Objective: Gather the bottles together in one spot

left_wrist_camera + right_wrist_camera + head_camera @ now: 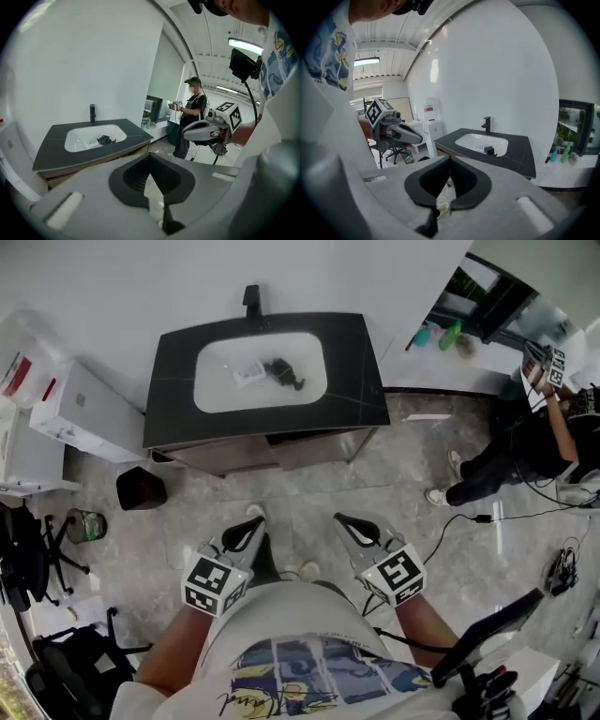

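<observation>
A small white bottle and a dark object lie in the white sink of a black vanity counter. The left gripper view also shows the white bottle and the dark object. Green and teal bottles stand on a white ledge at the back right. My left gripper and right gripper hover side by side over the floor, well short of the vanity. Both are shut and hold nothing. The right gripper shows in the left gripper view, the left gripper in the right gripper view.
A person stands at the right by the ledge, with cables on the floor nearby. A black bin sits left of the vanity, next to a white box. A black office chair stands at the far left.
</observation>
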The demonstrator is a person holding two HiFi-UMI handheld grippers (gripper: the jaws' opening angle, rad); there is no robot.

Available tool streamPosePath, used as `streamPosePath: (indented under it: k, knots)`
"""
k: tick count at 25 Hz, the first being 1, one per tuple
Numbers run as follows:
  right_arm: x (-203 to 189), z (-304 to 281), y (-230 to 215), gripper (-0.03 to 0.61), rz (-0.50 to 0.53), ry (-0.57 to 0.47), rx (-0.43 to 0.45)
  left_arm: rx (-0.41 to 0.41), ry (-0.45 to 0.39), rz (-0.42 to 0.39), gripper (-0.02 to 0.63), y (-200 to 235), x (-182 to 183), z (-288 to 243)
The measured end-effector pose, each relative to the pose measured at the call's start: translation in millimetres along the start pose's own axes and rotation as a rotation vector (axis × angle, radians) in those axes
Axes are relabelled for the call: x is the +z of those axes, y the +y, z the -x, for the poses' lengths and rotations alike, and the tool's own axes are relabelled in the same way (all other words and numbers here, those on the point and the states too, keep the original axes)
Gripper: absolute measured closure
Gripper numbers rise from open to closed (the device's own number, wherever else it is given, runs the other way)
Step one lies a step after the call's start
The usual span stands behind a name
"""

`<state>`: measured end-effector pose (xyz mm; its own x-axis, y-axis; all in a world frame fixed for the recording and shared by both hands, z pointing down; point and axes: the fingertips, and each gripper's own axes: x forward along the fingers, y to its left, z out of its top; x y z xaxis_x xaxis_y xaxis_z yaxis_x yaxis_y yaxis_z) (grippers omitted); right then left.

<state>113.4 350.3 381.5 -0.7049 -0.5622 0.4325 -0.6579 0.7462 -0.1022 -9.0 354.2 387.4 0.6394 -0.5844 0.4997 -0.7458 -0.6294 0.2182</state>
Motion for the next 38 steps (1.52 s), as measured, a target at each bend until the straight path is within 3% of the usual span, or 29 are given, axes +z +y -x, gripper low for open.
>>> streamPosePath:
  k: [7,12,18,28,38]
  knots:
    - [51,-66,-36,0.543,-0.023,0.026,-0.120,-0.092,-0.016,-0.068,0.589,90,56,-34]
    - [82,-118,-40,0.543,-0.034,0.033,-0.172,-0.138,-0.003,-0.124,0.551,153,74,-42]
    - [99,-156,-39,0.544,-0.010,0.068,-0.187,-0.168,-0.010,-0.126,0.549,191,83,-50]
    - [104,-197,-82,0.545,-0.036,0.066,-0.151,-0.119,0.048,-0.135,0.545,232,90,-92]
    - [106,-213,-167,0.545,-0.080,0.078,-0.129,-0.021,0.150,-0.179,0.528,297,111,-208]
